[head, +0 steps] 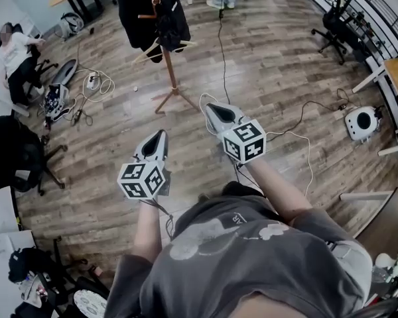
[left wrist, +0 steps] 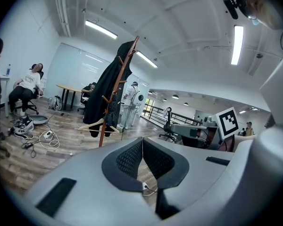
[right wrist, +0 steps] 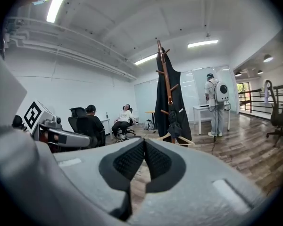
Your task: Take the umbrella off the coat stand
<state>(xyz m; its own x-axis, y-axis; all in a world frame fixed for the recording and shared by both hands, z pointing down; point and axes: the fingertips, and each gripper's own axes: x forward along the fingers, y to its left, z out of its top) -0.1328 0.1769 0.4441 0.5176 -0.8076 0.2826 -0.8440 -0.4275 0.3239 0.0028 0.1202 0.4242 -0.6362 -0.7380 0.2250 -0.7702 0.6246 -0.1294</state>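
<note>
Right, both pairs of jaws are pressed together with nothing in them, left gripper (head: 160,134) and right gripper (head: 208,105) alike. The coat stand (head: 169,71) is well ahead of them. From the right gripper view the umbrella (right wrist: 178,121) looks like a dark folded bundle hanging against the black coat (right wrist: 172,98), just above a wooden hanger (right wrist: 180,138). The head view shows only the coat and the stand's splayed foot.
</note>
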